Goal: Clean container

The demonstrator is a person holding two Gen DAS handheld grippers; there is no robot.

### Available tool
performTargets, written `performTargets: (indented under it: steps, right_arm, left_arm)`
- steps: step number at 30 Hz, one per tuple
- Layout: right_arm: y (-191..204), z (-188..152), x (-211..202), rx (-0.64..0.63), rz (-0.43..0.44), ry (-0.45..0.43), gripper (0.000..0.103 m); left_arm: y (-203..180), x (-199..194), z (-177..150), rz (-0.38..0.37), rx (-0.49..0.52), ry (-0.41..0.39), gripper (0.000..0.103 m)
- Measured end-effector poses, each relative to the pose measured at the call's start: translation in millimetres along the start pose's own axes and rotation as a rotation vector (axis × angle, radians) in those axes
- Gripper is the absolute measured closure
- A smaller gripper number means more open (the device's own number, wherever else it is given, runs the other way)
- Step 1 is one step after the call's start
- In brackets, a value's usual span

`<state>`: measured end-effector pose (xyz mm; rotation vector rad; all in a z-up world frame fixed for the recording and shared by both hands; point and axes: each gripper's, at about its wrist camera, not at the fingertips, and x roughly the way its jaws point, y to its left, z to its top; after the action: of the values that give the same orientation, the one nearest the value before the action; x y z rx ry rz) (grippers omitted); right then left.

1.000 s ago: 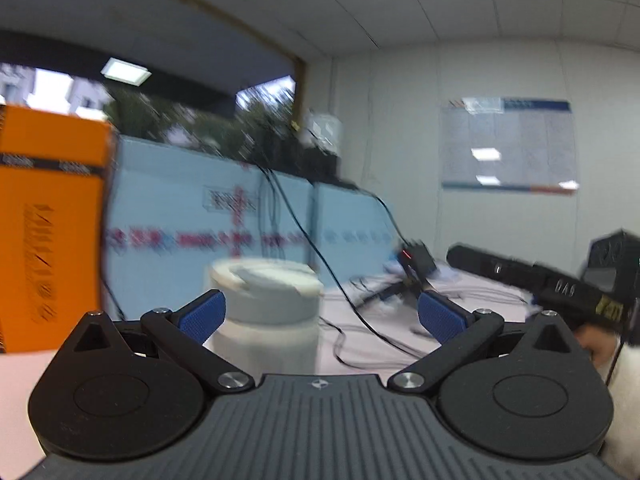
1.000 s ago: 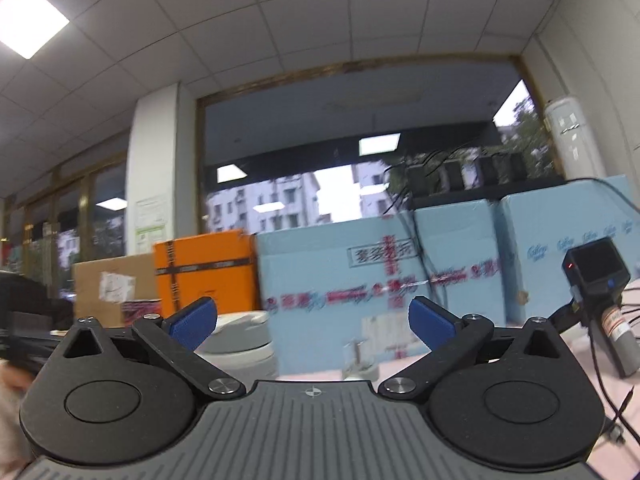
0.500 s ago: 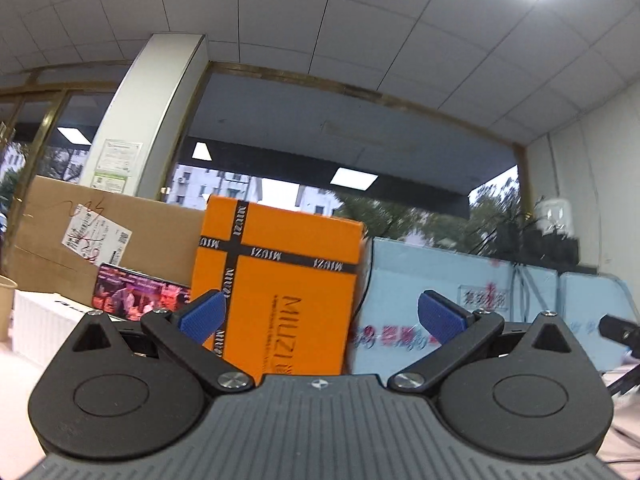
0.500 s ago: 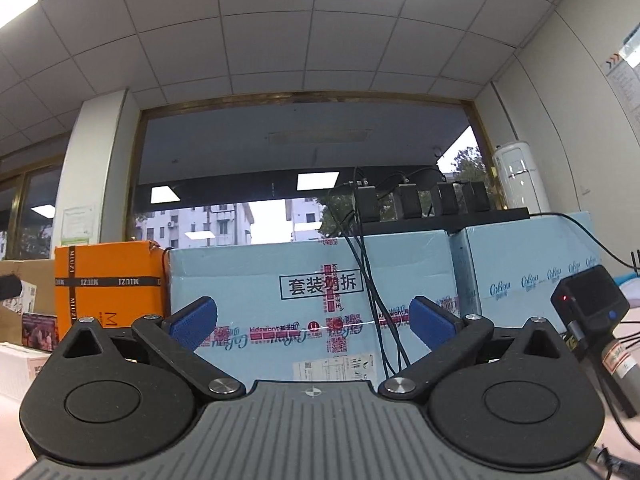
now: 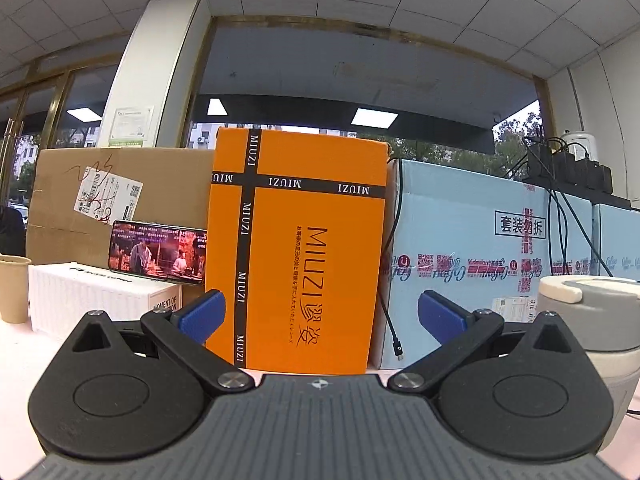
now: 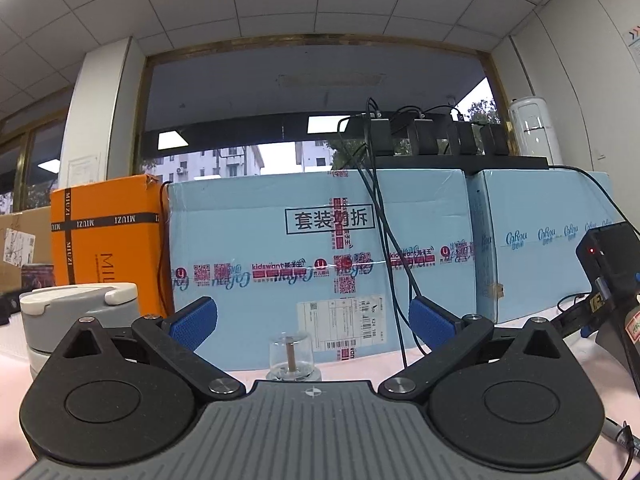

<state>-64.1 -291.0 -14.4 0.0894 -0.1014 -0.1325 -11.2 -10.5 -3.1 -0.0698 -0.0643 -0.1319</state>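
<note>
The left gripper [image 5: 320,314] is spread wide with nothing between its blue pads [image 5: 202,314]; it hangs low over the pale tabletop [image 5: 16,344], pointing straight at an orange box [image 5: 316,248] that stands upright just beyond it; to its right, close beside the outer finger link, stands the container [image 5: 600,320], a cream tumbler with a grey lid, upright on the tabletop and touched by neither gripper; left of the orange box a white carton [image 5: 92,300] carries a phone [image 5: 158,252] lying on its side with its screen lit, a brown cardboard box [image 5: 120,196] rises behind them, and a paper cup [image 5: 14,288] sits at the far left edge.

The right gripper [image 6: 312,320] is likewise released, its jaws wide apart and empty; just ahead of it, centred between the fingers, a small clear glass piece with a thin stem inside [image 6: 290,356] stands on the tabletop; the same container shows off to its left [image 6: 80,312], partly behind the finger link; a pale blue carton [image 6: 320,260] fills the background with black cables [image 6: 380,240] hanging down its face; a black device with a red light [image 6: 612,264] sits at the right.
</note>
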Motion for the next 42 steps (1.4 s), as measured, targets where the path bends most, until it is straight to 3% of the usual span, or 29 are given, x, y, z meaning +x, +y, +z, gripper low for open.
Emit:
performTargets:
  steps: [19,42]
  right_arm:
    - [2,1,0,-0.007,0.003,0.014,0.000]
    - [-12,3,-1,0.051,-0.001,0.018,0.000]
  left_arm:
    - [1,3,0,-0.050,0.024,0.005,0.000]
    - [-2,3,2,-0.053,0.032,0.000,0.000]
